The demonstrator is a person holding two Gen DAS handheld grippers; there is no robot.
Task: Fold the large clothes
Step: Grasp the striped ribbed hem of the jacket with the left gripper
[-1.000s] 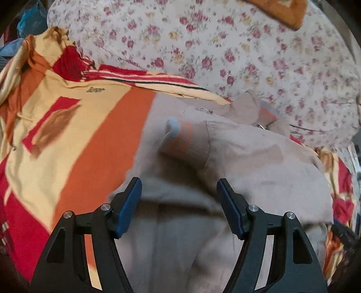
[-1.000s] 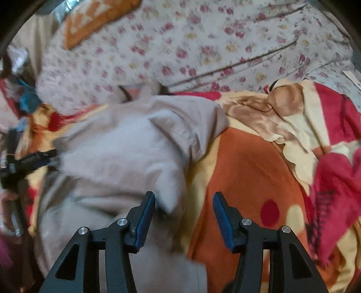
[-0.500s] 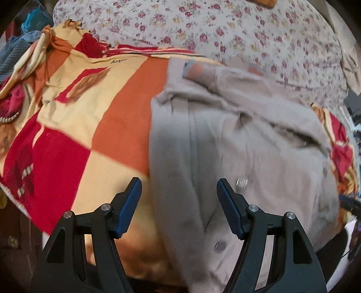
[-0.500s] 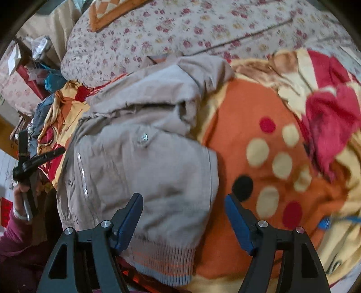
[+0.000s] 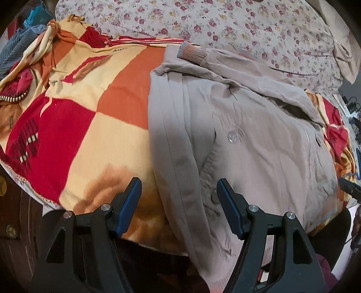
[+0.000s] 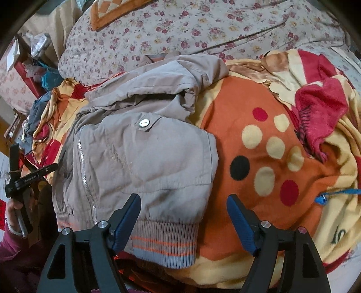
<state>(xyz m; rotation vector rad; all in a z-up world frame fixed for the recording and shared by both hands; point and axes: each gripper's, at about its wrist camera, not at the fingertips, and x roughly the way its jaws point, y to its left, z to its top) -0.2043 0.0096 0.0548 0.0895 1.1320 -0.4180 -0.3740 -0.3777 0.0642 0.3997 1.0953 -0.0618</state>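
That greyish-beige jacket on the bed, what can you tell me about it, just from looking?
The jacket is greyish-beige, of thin, creased woven cloth. It has a metal zip down the front, a shiny snap button on a flap, and a ribbed hem and cuff in grey with orange stripes. It lies partly folded, a sleeve laid across its upper part, on a red, orange and cream blanket. Its hem hangs over the bed's near edge. Neither gripper's fingers hold it.

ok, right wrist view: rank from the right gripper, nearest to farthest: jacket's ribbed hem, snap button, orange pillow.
From the right gripper:
1. Ribbed hem, between the jaws, towards the left finger.
2. Snap button, mid-jacket, up and left.
3. Orange pillow, top left on the floral quilt.
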